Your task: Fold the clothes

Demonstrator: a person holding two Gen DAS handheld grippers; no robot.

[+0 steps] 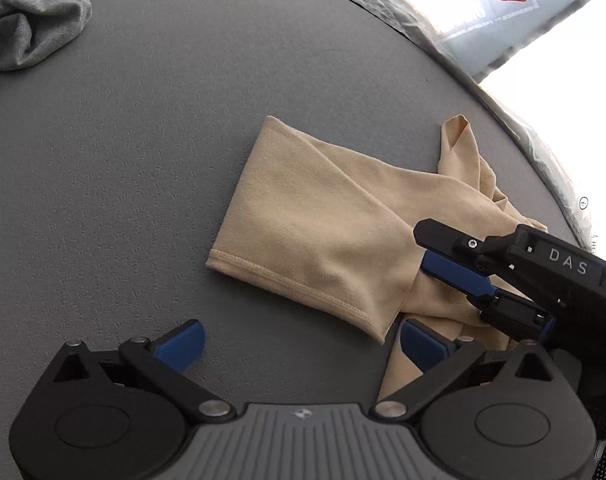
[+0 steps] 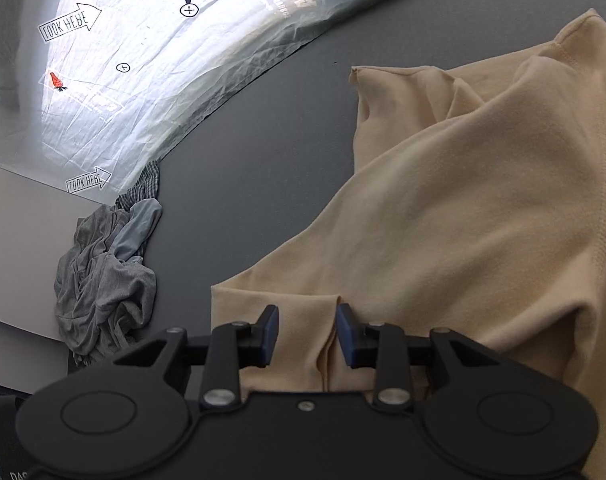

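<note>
Your left gripper (image 1: 301, 346) stood with its fingers (image 1: 181, 344) spread to their widest and nothing between them; only bare tabletop (image 1: 143, 160) lay in the gap. The right-hand pad rested just beside, possibly touching, the edge of the beige garment (image 1: 315, 232).

Your right gripper (image 2: 307, 334) had its fingers (image 2: 269, 334) partly closed around a raised fold of that garment. The cloth stood between the pads, but you could not tell from either view whether they actually pinched it; a gap showed on each side of the ridge.

Progress, by my judgement, was early to middling. One sleeve lay flat ahead of your left fingers, its hemmed cuff toward them. Ahead of your right fingers the body of the garment was bunched and rumpled, with one corner standing up at the far side. No tidy rectangle had been formed. A grey pile of clothes (image 2: 107, 276) lay to the left of your right fingers, well apart from the beige piece and unfolded, so further items remained.

Items not verifiable:
- the near part of the garment, hidden under both gripper bodies;
- its far right portion, cut off by the frame;
- how many pieces the grey pile contained.
</note>
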